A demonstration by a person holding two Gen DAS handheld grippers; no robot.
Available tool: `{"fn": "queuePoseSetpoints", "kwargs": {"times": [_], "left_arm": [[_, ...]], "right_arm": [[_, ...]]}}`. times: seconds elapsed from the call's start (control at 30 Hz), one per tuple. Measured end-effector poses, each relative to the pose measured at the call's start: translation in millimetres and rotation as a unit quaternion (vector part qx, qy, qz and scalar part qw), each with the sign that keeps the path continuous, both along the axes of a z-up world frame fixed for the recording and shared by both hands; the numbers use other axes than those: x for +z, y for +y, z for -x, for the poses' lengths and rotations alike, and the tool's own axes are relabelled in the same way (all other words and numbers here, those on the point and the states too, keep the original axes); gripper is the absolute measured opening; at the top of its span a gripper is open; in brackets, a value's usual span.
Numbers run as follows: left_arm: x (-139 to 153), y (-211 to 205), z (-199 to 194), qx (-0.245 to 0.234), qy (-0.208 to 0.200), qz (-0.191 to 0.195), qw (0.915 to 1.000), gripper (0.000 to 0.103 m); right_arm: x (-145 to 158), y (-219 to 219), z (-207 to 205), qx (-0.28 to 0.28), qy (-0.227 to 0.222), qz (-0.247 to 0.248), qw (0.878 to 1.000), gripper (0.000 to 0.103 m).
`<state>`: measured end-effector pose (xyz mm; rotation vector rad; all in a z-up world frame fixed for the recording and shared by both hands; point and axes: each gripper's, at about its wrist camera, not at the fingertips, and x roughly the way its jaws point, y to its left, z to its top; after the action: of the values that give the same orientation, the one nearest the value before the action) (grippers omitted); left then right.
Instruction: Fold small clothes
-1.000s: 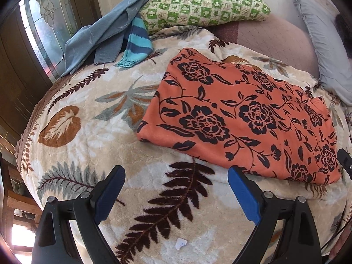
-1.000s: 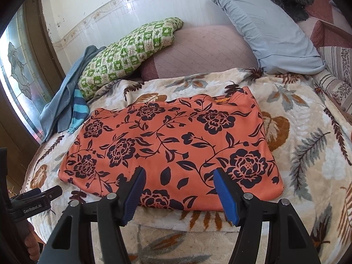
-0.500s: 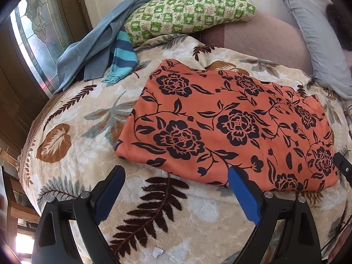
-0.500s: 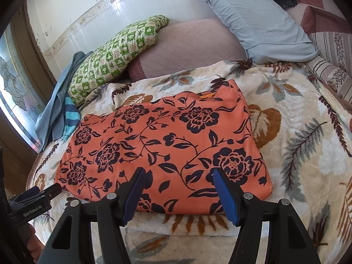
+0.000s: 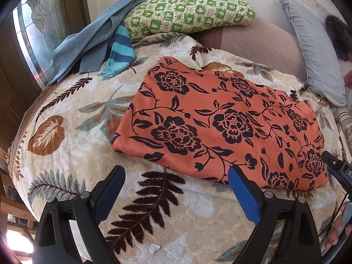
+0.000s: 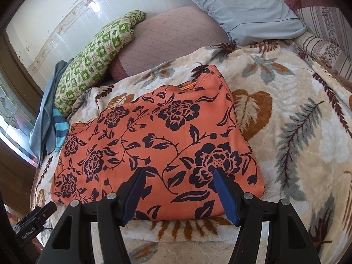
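On the bed we count one orange floral garment (image 5: 222, 127), lying flat and folded on the leaf-patterned blanket (image 5: 66, 118). We count two grippers. In its own view the left gripper (image 5: 176, 173) hangs over bare blanket just short of the garment's near edge, its jaws spread wide with nothing between them. In the right wrist view the right gripper (image 6: 178, 176) sits over the garment's near right corner, its jaws also spread and clamping nothing; we cannot tell whether its fingertips touch the cloth. At the head of the bed we count three pillows: one green checked (image 5: 189, 15), one pink quilted (image 5: 259, 44), one grey-blue (image 5: 316, 50). We count one heap of blue clothes (image 5: 92, 44) by the window (image 5: 37, 28), with a striped sleeve (image 5: 120, 50) showing, and one scrap of white paper (image 5: 154, 248) on the blanket. Against the frames a second back, the right gripper has come forward from the garment's near hem to stand over the cloth itself and has rolled slightly; the left gripper has barely shifted. Both openings are unchanged, and the garment lies where it did.
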<state>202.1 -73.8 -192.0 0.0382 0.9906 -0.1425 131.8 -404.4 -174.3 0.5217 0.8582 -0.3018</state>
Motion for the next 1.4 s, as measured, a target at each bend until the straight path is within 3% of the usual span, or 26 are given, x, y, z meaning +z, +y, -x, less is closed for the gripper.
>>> {"fn": "queuePoseSetpoints", "kwargs": {"times": [0.3, 0.43, 0.7, 0.87, 1.03, 1.17, 1.4], "left_arm": [[11, 56, -7, 0.044, -0.008, 0.018, 0.9988, 0.094], [4, 70, -16, 0.061, -0.003, 0.017, 0.998, 0.094], [-32, 76, -45, 0.107, 0.063, 0.077, 0.9892, 0.094], [-53, 70, -63, 0.12, 0.084, 0.123, 0.9816, 0.093], [-67, 61, -78, 0.124, 0.092, 0.148, 0.9769, 0.066], [-71, 65, -92, 0.148, 0.08, 0.161, 0.9725, 0.063], [-69, 65, -95, 0.135, 0.056, 0.165, 0.9753, 0.026]], "right_arm": [[-6, -17, 7, -0.036, -0.004, -0.045, 0.998, 0.067], [-7, -7, 2, -0.022, 0.0, -0.036, 0.999, 0.067], [3, 28, -7, 0.028, -0.011, 0.019, 0.999, 0.067], [2, 27, -9, 0.029, -0.01, 0.021, 0.999, 0.067], [0, 23, -10, 0.027, -0.008, 0.013, 1.0, 0.067], [0, 23, -11, 0.029, -0.009, 0.016, 0.999, 0.067], [1, 11, -8, 0.008, -0.015, 0.009, 1.0, 0.067]]}}
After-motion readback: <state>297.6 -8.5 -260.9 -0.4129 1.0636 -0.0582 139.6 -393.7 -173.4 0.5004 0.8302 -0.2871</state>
